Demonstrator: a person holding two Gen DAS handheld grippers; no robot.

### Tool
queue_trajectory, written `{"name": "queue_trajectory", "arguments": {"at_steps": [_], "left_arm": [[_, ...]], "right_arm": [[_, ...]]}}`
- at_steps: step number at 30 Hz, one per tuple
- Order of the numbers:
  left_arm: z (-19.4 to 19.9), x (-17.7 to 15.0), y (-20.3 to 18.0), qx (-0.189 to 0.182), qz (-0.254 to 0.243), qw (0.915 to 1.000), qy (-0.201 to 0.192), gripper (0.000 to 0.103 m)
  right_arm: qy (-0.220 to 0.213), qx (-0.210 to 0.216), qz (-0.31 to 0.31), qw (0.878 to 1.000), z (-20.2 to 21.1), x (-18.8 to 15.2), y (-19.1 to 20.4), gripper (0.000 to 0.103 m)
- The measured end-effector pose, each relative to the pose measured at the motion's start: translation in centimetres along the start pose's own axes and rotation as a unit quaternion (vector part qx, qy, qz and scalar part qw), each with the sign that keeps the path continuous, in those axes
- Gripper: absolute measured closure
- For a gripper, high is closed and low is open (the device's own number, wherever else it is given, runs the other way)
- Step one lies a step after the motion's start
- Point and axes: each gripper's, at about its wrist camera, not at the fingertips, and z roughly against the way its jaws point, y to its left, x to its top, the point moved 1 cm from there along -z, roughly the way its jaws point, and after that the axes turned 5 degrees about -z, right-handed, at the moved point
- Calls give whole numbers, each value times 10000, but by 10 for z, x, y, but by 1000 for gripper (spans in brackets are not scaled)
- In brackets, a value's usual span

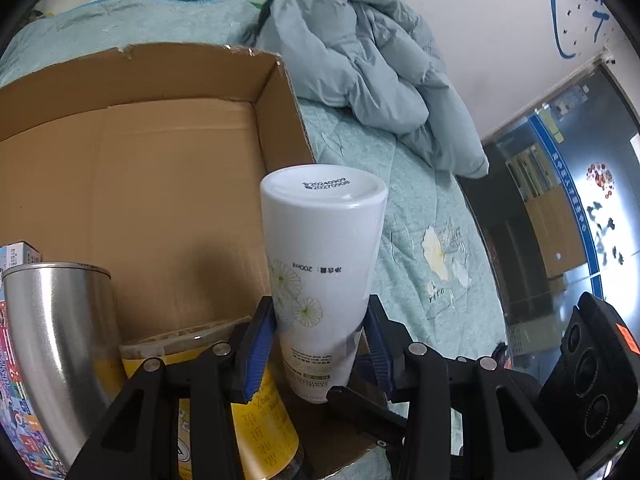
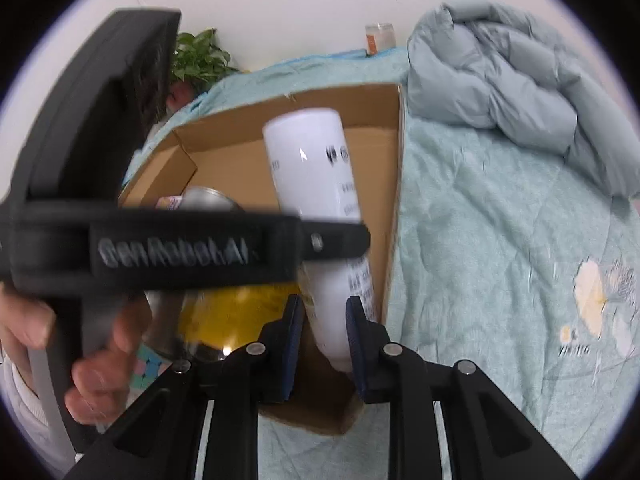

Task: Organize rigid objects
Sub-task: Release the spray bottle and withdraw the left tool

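Left tongs (image 1: 320,344) clamp white bottle (image 1: 320,264) over cardboard box (image 1: 140,168), seemingly

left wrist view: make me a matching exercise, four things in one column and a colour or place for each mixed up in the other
Things:
1. tall white plastic bottle with flower print
2. shiny steel cup
3. open brown cardboard box
4. crumpled grey-blue padded jacket

Place or state:
A. lies on the bed beyond the box
B. stands at the left, inside the box
C. pinched between the blue pads of the left gripper
D. sits on the pale green bedspread, holding other things

Pairs: 1-C, 2-B, 3-D, 4-A
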Motion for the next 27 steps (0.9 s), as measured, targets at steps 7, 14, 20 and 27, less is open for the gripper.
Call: {"name": "queue_trajectory", "arguments": {"at_steps": [7, 14, 20, 27], "left_arm": [[-21, 0, -28, 514, -549, 9967, 319, 61], [-4, -7, -15, 274, -401, 9981, 374, 58], [63, -34, -16, 740, -641, 9922, -777, 21], [163, -126, -10, 1928, -964, 9413, -2599, 1]], "right_arm": [[-9, 47, -147, 9999, 7, -6, -6, 80], [-9, 72, -43, 10000, 12, -16, 3, 79], [-460, 19, -8, 9989, 26, -29, 11, 41], [-1023, -560, 203, 9930, 46, -62, 34, 23]]}}
